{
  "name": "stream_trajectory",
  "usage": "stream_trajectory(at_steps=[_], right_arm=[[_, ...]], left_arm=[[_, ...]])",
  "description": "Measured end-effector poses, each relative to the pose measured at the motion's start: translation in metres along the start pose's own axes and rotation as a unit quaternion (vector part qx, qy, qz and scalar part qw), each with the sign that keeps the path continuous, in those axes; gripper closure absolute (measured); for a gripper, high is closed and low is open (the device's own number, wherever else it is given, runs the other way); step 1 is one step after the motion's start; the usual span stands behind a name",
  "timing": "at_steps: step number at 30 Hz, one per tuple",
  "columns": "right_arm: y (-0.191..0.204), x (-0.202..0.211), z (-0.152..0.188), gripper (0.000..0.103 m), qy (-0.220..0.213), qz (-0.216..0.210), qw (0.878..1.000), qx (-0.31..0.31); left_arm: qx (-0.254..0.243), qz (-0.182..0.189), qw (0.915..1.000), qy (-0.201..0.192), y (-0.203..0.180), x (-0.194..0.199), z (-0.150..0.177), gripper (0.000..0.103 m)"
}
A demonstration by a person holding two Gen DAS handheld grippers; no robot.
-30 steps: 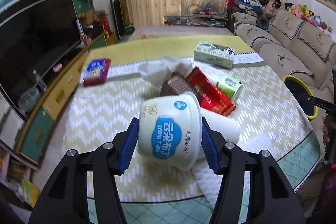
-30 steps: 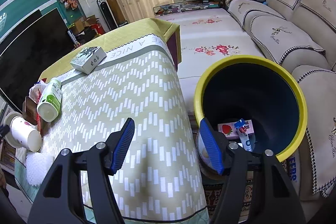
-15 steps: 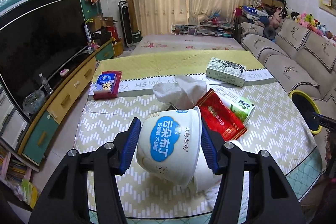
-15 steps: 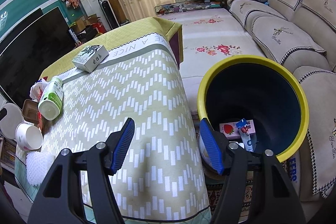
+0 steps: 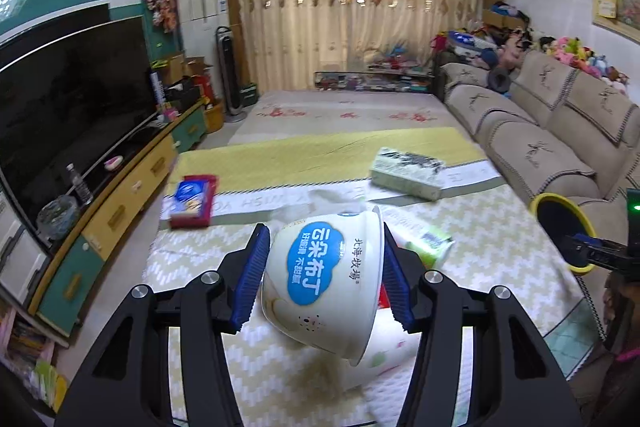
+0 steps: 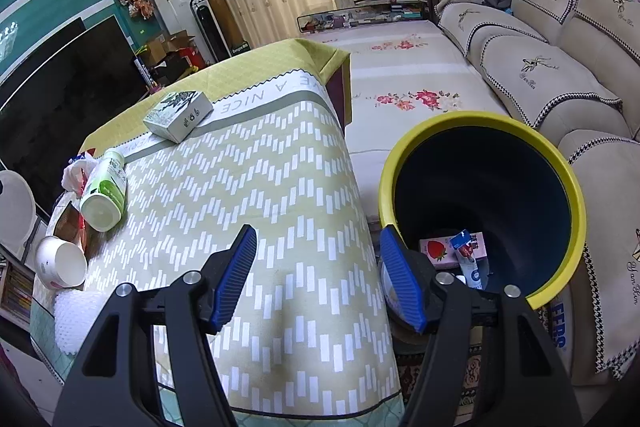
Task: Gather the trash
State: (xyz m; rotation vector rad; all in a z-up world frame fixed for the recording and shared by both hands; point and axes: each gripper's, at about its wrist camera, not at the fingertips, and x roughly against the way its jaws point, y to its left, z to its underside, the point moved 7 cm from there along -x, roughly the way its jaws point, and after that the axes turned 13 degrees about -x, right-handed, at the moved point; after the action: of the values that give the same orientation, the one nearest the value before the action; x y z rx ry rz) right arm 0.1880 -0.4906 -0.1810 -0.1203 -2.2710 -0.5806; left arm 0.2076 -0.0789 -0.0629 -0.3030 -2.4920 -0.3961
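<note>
My left gripper [image 5: 323, 275] is clamped on a white pudding cup [image 5: 324, 281] with a blue label, both blue pads pressed against its sides. The cup is tilted and held above the table [image 5: 200, 263], clear of the cloth. Under and behind it lie a paper cup [image 5: 384, 359], a green-and-white bottle [image 5: 430, 245] on its side, a red-edged snack box [image 5: 192, 201] toward the far left, and a grey-green carton [image 5: 406, 169] toward the far right.

My right gripper [image 6: 318, 275] holds nothing, its jaws spread wide over the table's near edge. Just to its right stands the yellow-rimmed trash bin [image 6: 576, 211], with a strawberry carton [image 6: 438, 251] and a blue-topped wrapper [image 6: 466, 253] lying at its bottom.
</note>
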Motion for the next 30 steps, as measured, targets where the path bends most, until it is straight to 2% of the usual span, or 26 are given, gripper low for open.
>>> stream_trajectory(at_steps=[9,16,17,20,22,24,26,28,30], right_arm=[[-0.016,0.014,-0.003,0.042,-0.011,0.003,1.000,-0.011],[-0.031,0.015,-0.005,0.042,-0.010,0.007,1.000,-0.020],[-0.032,0.016,-0.005,0.041,-0.010,0.007,1.000,-0.022],[-0.037,0.014,-0.006,0.042,-0.009,0.007,1.000,-0.027],[-0.038,0.011,-0.006,0.042,-0.007,0.007,1.000,-0.028],[-0.039,0.010,-0.005,0.042,-0.006,0.005,1.000,-0.030],[-0.040,0.010,-0.005,0.041,-0.005,0.004,0.999,-0.031],[-0.041,0.008,-0.005,0.042,-0.004,0.004,0.999,-0.032],[-0.041,0.007,-0.004,0.042,-0.003,0.002,0.999,-0.034]], left_arm=[[-0.030,0.064,0.9975,-0.005,-0.064,-0.025,-0.024,0.055],[-0.057,0.101,0.9911,0.064,-0.105,-0.071,-0.006,0.061],[-0.064,0.109,0.9896,0.069,-0.111,-0.073,-0.002,0.062],[-0.092,0.097,0.9889,0.065,-0.121,-0.069,-0.001,0.062],[-0.097,0.102,0.9878,0.068,-0.124,-0.065,-0.001,0.062],[-0.096,0.110,0.9869,0.068,-0.124,-0.058,-0.001,0.060],[-0.111,0.114,0.9851,0.065,-0.127,-0.050,-0.001,0.048],[-0.138,0.106,0.9827,0.064,-0.134,-0.047,0.002,0.042],[-0.159,0.104,0.9794,0.071,-0.141,-0.048,0.005,0.042]])
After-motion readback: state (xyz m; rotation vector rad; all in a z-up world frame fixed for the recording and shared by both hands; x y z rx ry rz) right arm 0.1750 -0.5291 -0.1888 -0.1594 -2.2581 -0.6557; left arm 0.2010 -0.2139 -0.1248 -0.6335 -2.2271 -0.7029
